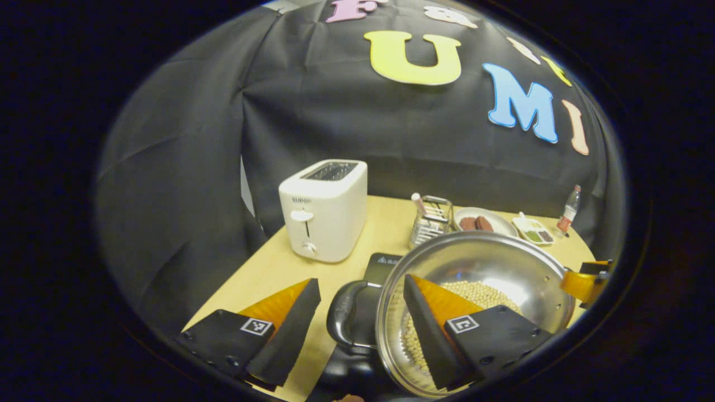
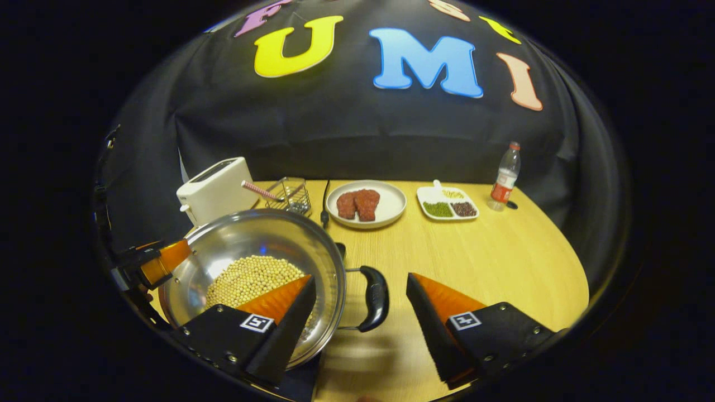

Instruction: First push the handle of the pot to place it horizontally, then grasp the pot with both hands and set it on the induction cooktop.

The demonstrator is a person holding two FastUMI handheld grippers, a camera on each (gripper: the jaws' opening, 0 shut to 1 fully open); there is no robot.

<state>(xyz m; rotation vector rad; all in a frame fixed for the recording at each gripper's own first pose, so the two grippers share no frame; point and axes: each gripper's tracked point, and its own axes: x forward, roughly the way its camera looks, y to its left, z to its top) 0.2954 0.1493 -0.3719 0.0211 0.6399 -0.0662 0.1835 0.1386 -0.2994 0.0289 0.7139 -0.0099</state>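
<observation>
The steel pot [image 1: 491, 262] holds pale soybeans [image 1: 480, 293] and has a black loop handle on each side. It lies over the black induction cooktop [image 1: 382, 267]; I cannot tell whether it rests on it. My left gripper [image 1: 360, 282] is open and straddles one handle [image 1: 345, 318], with one finger outside it and the other over the pot's inside. My right gripper [image 2: 360, 281] is open around the opposite handle [image 2: 375, 298], with its left finger above the beans [image 2: 251, 276] in the pot [image 2: 251, 240]. Each gripper also appears at the pot's far rim in the other's view: the right gripper [image 1: 586, 282] and the left gripper [image 2: 151, 265].
A white toaster [image 1: 324, 209] stands at the back left of the wooden table [image 2: 491, 257]. Behind the pot are a wire basket [image 2: 287, 195], a plate of meat [image 2: 366, 204], a divided dish of beans [image 2: 447, 204] and a small bottle [image 2: 504, 177]. A black cable [image 2: 324, 204] runs along the table.
</observation>
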